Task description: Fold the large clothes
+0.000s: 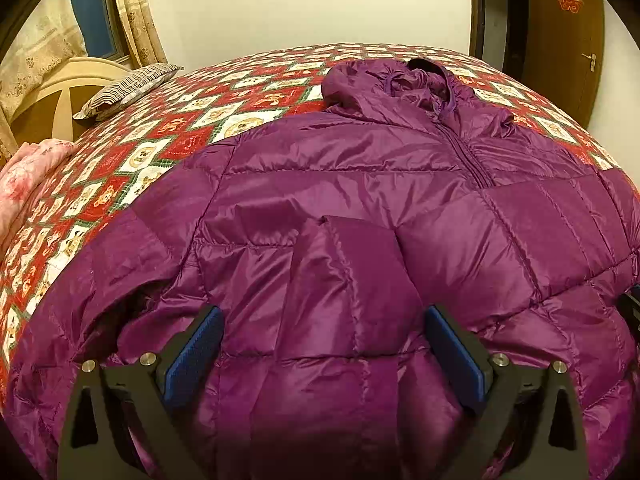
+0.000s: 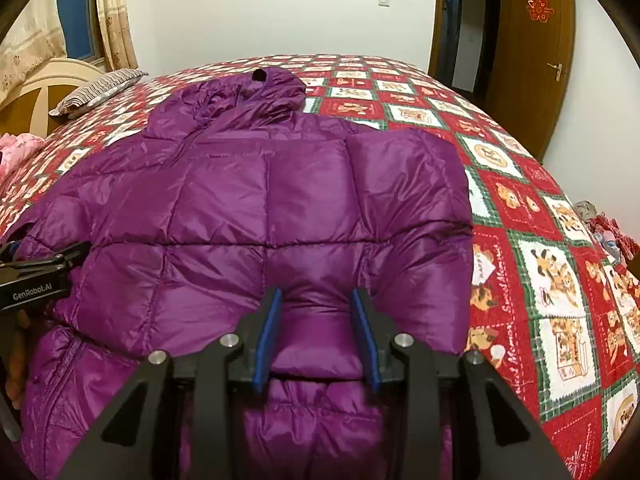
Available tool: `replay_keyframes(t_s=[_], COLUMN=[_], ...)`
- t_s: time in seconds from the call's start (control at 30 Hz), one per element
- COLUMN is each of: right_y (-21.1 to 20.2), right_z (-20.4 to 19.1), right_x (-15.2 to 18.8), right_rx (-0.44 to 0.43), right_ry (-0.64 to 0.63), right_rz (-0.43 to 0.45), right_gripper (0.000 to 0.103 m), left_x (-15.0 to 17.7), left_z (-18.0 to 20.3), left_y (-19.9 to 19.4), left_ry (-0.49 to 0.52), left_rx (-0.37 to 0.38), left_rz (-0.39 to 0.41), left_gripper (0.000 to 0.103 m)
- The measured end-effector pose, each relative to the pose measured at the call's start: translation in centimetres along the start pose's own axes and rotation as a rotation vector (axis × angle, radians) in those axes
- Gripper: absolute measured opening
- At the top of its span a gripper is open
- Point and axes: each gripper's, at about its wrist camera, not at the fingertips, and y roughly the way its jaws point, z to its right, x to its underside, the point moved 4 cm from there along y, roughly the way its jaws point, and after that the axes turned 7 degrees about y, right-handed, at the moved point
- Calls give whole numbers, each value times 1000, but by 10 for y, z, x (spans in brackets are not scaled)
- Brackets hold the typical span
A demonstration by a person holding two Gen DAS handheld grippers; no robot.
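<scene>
Both claws are open: the left claw (image 1: 324, 340) spreads wide over the purple puffy coat (image 1: 360, 208), and the right claw (image 2: 316, 336) has a bump of coat between its blue pads (image 2: 265, 344). It lies flat on the red checked bed cover (image 2: 532, 248), hood (image 2: 256, 92) far away, near a striped pillow (image 1: 128, 88).

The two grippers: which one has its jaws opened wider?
The left gripper. Its jaws stand far apart over the purple jacket, while the right gripper has them much closer together around a puffy bit.
</scene>
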Motion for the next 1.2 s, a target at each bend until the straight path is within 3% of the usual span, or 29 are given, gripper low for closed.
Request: replay_keyframes(t_s=[0.6,0.7,0.77,0.83,0.97,1.2], right_y=[3,-4,-23,-45,-71,-96], right_z=[-1,3,5,8,2,-14], right_x=[1,-3,-1,4,26,63], right_rx=[15,-8,-26,-26,-54,-81], right_ry=[-12,-3,26,54,16,-75], right_rz=[-5,-8,21,68,38,34], right_gripper=[40,46,73,82,83,83], left_x=[-1,-6,-9,-5,28,147], left_z=[-2,-14,-31,-54,-115,-257], left_y=[0,-13,-44,-76,-116,-148], left_ry=[-4,3,11,21,27,-157], left_rx=[17,3,-15,-29,-159,-328], left_rz=[-16,-35,15,67,99,-34], left_gripper=[102,102,102,102,102,102])
